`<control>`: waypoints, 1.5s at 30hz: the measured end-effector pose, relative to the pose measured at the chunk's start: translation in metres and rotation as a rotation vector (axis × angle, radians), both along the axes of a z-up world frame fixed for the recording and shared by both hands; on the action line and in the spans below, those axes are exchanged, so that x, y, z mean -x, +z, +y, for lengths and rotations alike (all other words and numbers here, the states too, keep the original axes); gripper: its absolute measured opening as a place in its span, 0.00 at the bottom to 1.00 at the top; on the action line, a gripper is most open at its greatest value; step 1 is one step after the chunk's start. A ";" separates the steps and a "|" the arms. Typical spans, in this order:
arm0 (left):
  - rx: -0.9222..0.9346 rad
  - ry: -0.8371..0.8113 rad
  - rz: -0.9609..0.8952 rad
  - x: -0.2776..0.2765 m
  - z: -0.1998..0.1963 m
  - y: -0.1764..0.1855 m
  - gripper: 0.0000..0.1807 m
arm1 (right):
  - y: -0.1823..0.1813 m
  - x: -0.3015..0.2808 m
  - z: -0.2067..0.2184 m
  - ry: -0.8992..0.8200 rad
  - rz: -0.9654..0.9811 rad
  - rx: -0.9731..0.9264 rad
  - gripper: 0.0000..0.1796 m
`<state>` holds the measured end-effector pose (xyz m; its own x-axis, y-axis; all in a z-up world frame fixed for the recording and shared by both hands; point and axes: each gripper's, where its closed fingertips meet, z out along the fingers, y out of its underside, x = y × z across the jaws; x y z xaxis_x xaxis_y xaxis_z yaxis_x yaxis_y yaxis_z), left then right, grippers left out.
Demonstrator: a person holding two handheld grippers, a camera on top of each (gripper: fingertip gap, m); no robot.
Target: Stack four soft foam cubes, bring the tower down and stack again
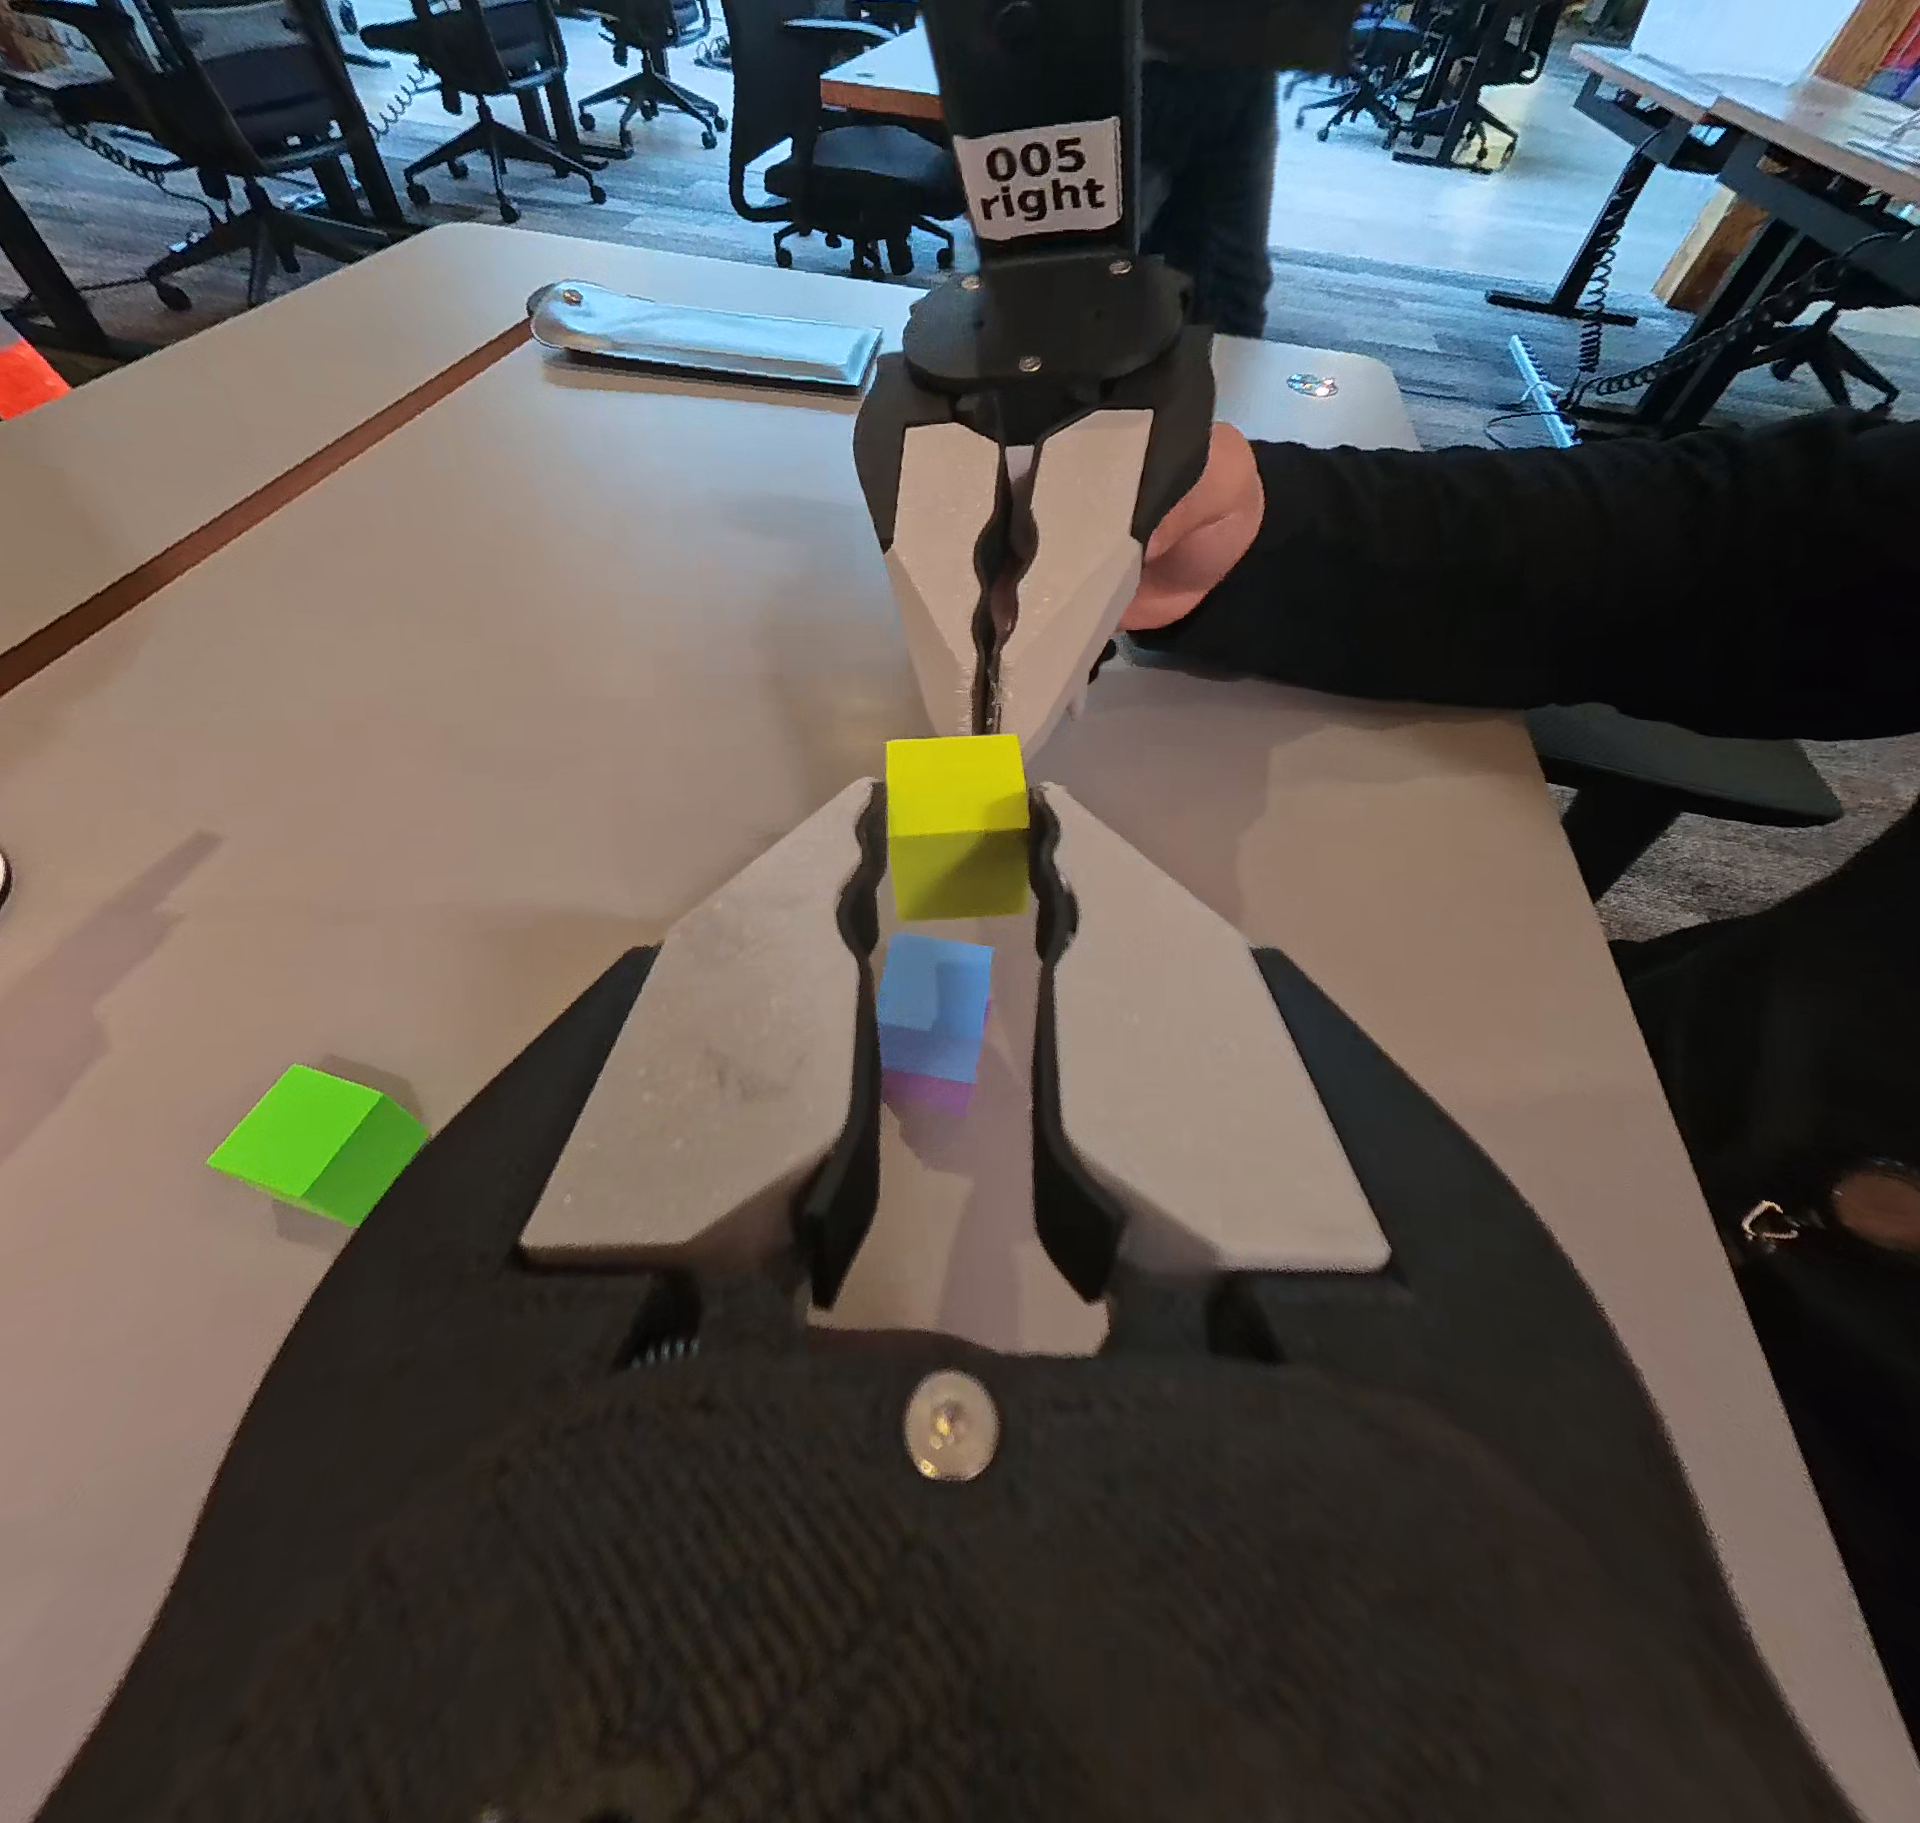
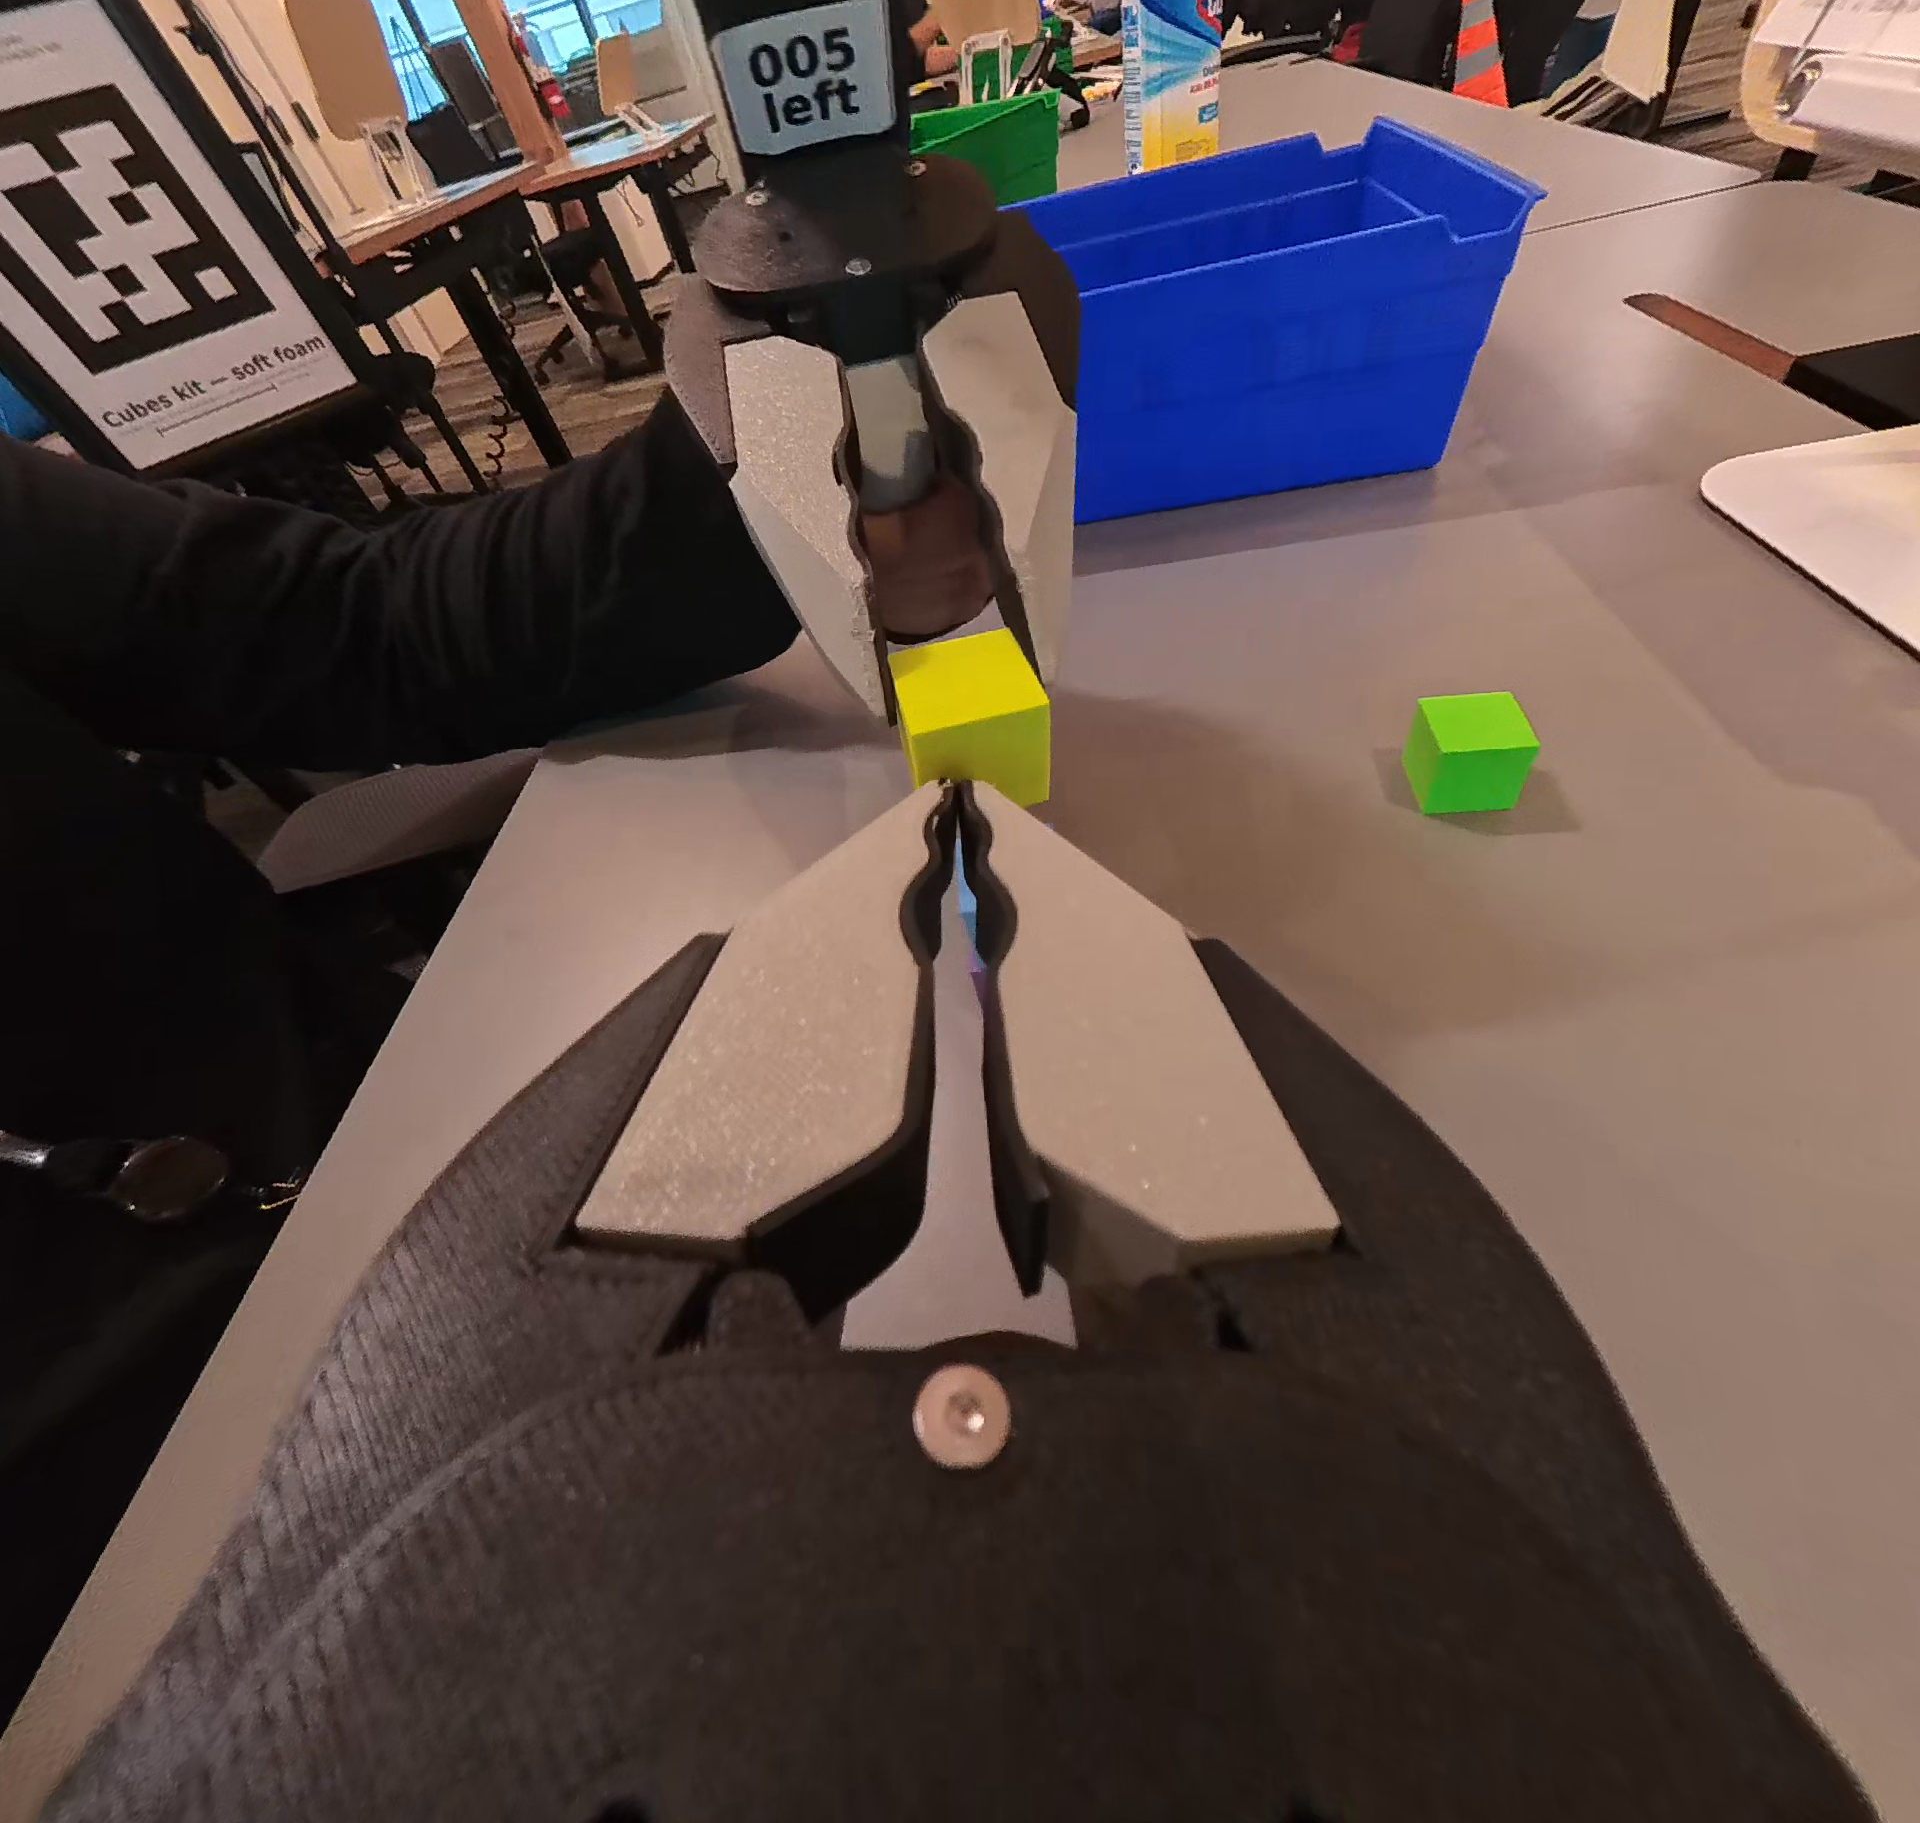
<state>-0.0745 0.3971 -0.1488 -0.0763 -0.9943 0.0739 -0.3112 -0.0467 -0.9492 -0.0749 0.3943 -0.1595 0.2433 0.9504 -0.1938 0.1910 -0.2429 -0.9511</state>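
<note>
bright even indoor light, soft shadows, wide-angle bowing, blurred edges

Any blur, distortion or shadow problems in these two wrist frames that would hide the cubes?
Left wrist view: wide-angle bending at the edges; yellow cube sharp between the left gripper fingers, blue cube below it soft and shaded, green cube clear. Right wrist view: same bending; the shut right gripper hides nearly all the stack; green cube casts a soft shadow on the table.

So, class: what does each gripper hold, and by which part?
The left gripper grips the yellow cube by two opposite side faces, above the blue cube. The right gripper holds nothing, jaws shut.
</note>
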 end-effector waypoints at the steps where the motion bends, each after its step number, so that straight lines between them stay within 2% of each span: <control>1: -0.001 -0.008 -0.003 0.000 -0.001 0.000 0.14 | 0.000 0.000 -0.001 0.004 0.000 -0.003 0.00; 11: -0.056 -0.148 -0.055 0.009 -0.010 -0.009 0.14 | -0.012 0.010 -0.007 0.040 -0.060 -0.006 0.01; 16: -0.115 -0.140 -0.050 0.007 -0.005 -0.014 0.14 | -0.019 0.009 -0.003 0.013 -0.103 -0.020 0.00; 23: -0.105 -0.114 -0.077 0.006 0.001 -0.011 0.14 | -0.015 0.004 0.002 -0.012 -0.090 -0.018 0.02; 34: -0.064 -0.175 -0.061 0.001 -0.009 -0.024 0.14 | -0.006 -0.004 0.006 -0.033 -0.035 0.005 0.03; 45: -0.035 -0.185 -0.104 0.002 -0.004 -0.021 0.14 | -0.007 -0.003 0.006 -0.032 -0.040 0.001 0.04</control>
